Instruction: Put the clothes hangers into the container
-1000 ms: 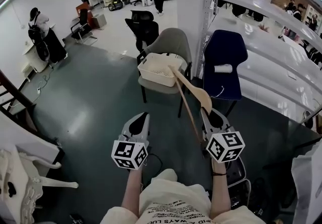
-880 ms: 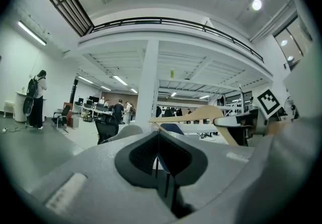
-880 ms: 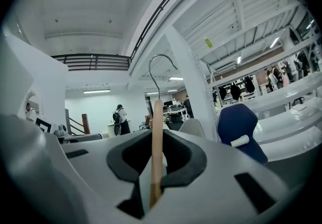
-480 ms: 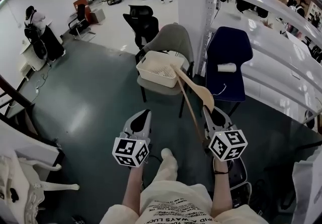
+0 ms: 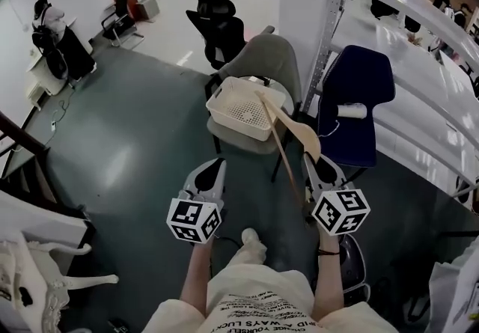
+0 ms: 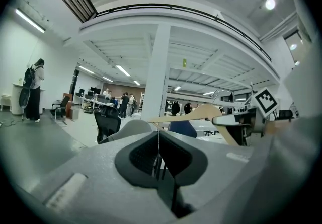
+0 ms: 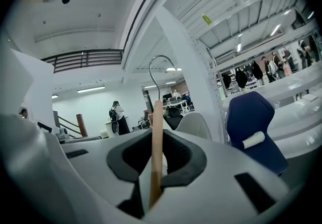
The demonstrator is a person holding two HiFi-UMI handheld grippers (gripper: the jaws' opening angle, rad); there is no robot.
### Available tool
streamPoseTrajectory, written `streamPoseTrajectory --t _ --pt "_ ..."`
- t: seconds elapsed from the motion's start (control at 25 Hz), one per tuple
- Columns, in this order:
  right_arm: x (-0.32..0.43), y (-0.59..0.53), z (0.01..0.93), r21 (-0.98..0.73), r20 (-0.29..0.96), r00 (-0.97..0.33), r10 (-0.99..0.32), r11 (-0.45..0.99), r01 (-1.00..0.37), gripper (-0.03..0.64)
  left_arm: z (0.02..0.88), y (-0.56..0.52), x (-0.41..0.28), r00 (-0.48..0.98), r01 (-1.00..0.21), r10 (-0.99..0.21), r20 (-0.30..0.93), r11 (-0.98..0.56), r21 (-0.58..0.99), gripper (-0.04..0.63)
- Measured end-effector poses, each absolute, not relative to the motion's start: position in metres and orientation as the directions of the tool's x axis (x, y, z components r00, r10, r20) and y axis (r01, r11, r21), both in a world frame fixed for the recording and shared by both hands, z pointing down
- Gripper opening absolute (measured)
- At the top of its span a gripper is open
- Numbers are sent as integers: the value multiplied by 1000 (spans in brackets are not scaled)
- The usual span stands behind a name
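My right gripper (image 5: 315,165) is shut on a wooden clothes hanger (image 5: 298,133), whose long bar slants up and left toward a white perforated basket (image 5: 224,111). That basket rests on the seat of a grey chair (image 5: 266,62) ahead of both grippers. In the right gripper view the hanger's bar (image 7: 156,132) stands upright between the pads of my right gripper (image 7: 157,157), with its metal hook (image 7: 160,63) on top. My left gripper (image 5: 213,168) is shut with nothing in it, level with the right one. The left gripper view shows my left gripper (image 6: 159,155) with pads together and the hanger (image 6: 193,115) off to the right.
A blue chair (image 5: 359,77) with a white roll (image 5: 350,111) on it stands right of the grey chair. A white pillar (image 5: 307,2) and metal shelving (image 5: 419,17) rise behind. A black office chair (image 5: 217,28) sits farther back. Dark green floor lies to the left.
Both grippers have moved forward together toward the grey chair, the right one still holding the hanger. A foot has come into view below.
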State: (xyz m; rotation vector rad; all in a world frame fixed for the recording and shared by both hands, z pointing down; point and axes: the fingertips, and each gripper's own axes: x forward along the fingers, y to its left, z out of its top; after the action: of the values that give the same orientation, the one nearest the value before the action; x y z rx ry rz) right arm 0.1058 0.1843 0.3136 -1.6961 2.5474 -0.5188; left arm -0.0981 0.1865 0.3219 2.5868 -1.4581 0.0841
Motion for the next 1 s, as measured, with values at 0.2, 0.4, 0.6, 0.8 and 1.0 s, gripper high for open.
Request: streamPoseTrajectory --t 0.2,0.4,0.6,0.8,1.0 --pt "105 142 317 -310 152 -399 -904 340 -888 55 325 149 -102 541 -840 -831 128 -525 137 23" --pt "103 112 321 -320 154 -399 -904 336 -886 55 329 122 -117 511 -855 -852 118 -489 172 23" --pt "99 89 325 -325 160 -399 -903 333 -885 55 334 101 -124 496 -862 -859 123 -471 187 23" --pt "99 53 335 -332 173 -399 -901 328 -885 55 337 71 -128 493 -863 -861 123 -466 196 23" --pt "102 -2 343 -354 180 -402 -898 322 -878 55 347 23 -136 463 -880 -874 145 -434 195 23"
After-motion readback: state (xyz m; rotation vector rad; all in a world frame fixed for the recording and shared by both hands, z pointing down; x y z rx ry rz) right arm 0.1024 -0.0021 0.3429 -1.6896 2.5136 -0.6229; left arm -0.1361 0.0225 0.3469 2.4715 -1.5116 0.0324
